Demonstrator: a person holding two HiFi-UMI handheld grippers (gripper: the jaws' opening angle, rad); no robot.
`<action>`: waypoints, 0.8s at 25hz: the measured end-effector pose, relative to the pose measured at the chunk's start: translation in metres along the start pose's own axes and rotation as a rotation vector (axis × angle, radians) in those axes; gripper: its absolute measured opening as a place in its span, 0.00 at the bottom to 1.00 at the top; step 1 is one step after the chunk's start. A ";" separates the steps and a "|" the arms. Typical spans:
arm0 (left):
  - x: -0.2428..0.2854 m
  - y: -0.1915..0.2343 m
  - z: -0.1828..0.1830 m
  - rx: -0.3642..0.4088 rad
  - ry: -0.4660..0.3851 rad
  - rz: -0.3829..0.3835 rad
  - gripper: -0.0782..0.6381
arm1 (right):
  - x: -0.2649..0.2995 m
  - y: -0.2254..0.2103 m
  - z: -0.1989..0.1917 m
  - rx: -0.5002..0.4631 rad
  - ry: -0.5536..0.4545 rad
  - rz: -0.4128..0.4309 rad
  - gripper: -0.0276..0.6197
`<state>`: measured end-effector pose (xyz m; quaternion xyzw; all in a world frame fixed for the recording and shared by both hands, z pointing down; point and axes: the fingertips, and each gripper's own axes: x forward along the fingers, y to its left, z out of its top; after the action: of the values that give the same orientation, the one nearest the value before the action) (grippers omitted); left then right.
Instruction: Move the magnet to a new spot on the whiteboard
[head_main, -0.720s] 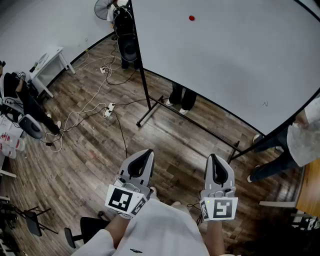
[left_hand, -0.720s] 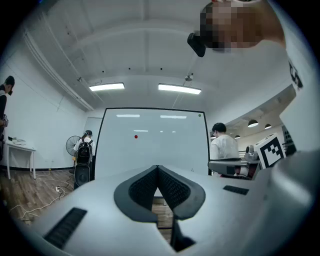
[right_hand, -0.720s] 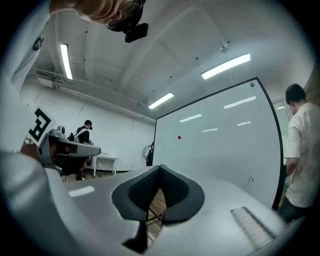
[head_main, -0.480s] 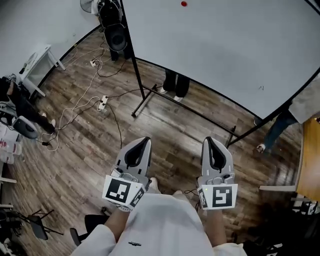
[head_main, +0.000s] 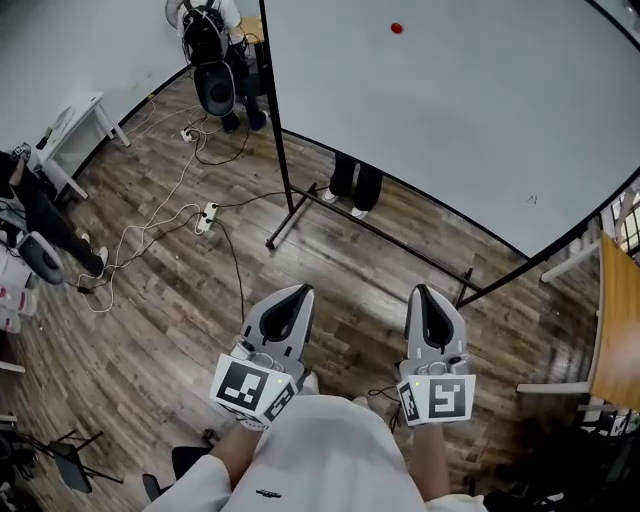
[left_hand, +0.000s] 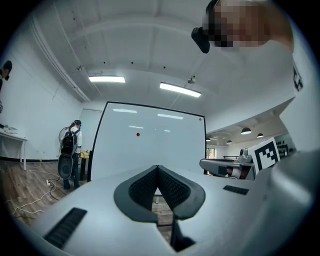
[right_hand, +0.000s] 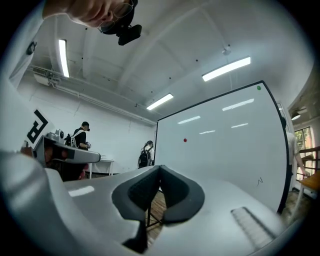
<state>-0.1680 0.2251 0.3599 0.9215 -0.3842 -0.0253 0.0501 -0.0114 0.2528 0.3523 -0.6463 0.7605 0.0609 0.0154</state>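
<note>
While the magnet (head_main: 396, 28) sits on the whiteboard (head_main: 470, 120), neither gripper is near it.

Magnet: small, round, red. It is the only coloured spot on the white face and sits high up on the board, left of its middle. A faint dark scribble (head_main: 531, 200) sits far from it, near the whiteboard's lower right corner.

Whiteboard: large, white, with a thin black frame, standing on a black stand (head_main: 300, 212) over the wood floor (head_main: 170, 300).

Left gripper (head_main: 297, 292): held low in front of the person's body, well short of the whiteboard's lower edge, with its nose pointing toward the board. Marker cube faces up. Jaws closed, ribbed pads meeting at the tips, nothing between them.

Right gripper (head_main: 420, 290): beside the left one and roughly level with it, apart from it, also aimed at the whiteboard and well short of it. Jaws likewise drawn together at the tips, empty; only floor shows through the slot below the pads.

Both forearms reach forward from a white garment.

Surroundings: a person with a backpack (head_main: 208, 50) stands just off the whiteboard's left edge. A pair of legs (head_main: 355, 188) shows under the board's lower edge, behind it. Cables (head_main: 160, 225) trail over the floor left of the stand.
</note>
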 end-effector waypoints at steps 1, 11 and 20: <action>-0.001 0.003 0.002 0.000 -0.003 -0.010 0.12 | 0.002 0.003 -0.001 -0.005 0.008 -0.007 0.06; 0.024 0.048 0.006 0.001 -0.007 -0.051 0.12 | 0.047 0.011 -0.014 -0.006 0.023 -0.051 0.06; 0.102 0.084 0.002 0.006 -0.001 -0.007 0.12 | 0.125 -0.032 -0.033 0.000 0.003 -0.009 0.06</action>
<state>-0.1552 0.0939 0.3666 0.9230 -0.3810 -0.0247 0.0471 0.0013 0.1219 0.3698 -0.6497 0.7577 0.0600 0.0146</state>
